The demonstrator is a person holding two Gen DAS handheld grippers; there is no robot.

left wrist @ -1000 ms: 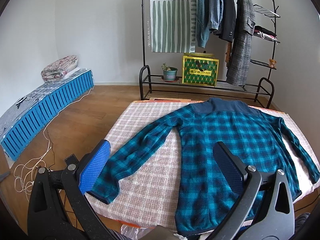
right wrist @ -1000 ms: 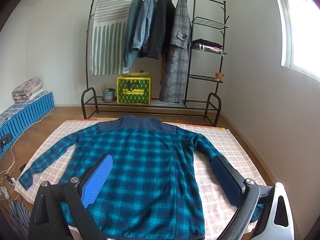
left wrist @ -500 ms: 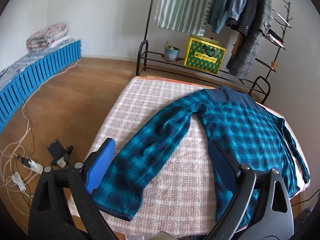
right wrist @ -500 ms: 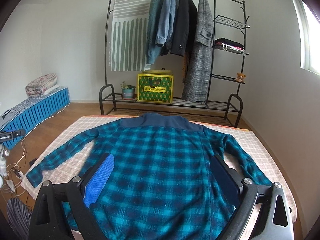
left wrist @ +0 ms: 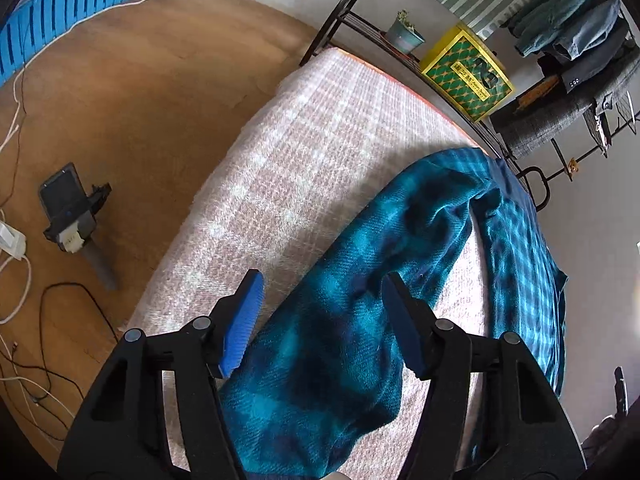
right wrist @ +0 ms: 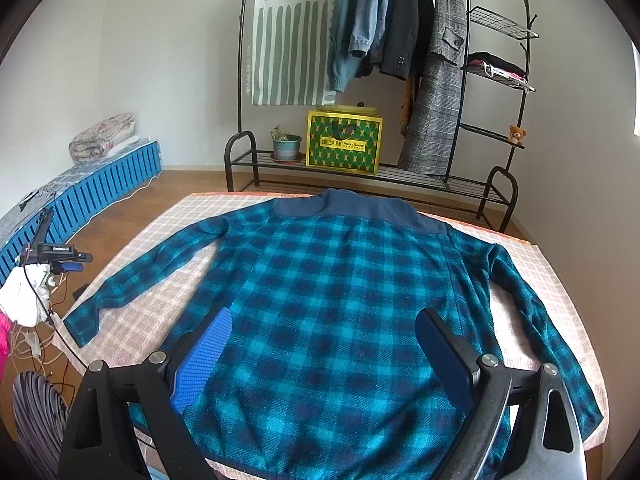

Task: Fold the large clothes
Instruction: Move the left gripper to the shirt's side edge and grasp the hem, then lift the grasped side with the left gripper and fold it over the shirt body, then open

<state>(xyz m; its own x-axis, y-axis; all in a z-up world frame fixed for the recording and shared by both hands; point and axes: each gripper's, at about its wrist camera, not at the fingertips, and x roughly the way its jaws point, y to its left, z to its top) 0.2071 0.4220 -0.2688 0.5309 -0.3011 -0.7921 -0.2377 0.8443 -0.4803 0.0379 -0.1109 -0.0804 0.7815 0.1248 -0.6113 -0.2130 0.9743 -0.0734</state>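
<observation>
A teal and navy plaid shirt [right wrist: 340, 288] lies flat, back up, on a table under a pink checked cloth [right wrist: 160, 240], collar at the far side, both sleeves spread out. My left gripper [left wrist: 322, 292] is open and hangs low over the shirt's left sleeve [left wrist: 340, 340], one finger on each side of it, near the cuff. My right gripper [right wrist: 324, 344] is open and empty above the lower body of the shirt near the hem. The left gripper also shows small at the far left in the right wrist view [right wrist: 56, 260].
A black clothes rack [right wrist: 400, 60] with hanging coats, a yellow-green box [right wrist: 344, 144] and a plant pot stands behind the table. A blue slatted bench [right wrist: 80, 196] runs along the left wall. Cables and a phone on a stand [left wrist: 68, 208] lie on the wood floor.
My left gripper has moved left and down, close over the left sleeve's cuff end. My right gripper has shifted slightly, still over the shirt's lower body. Both stay open.
</observation>
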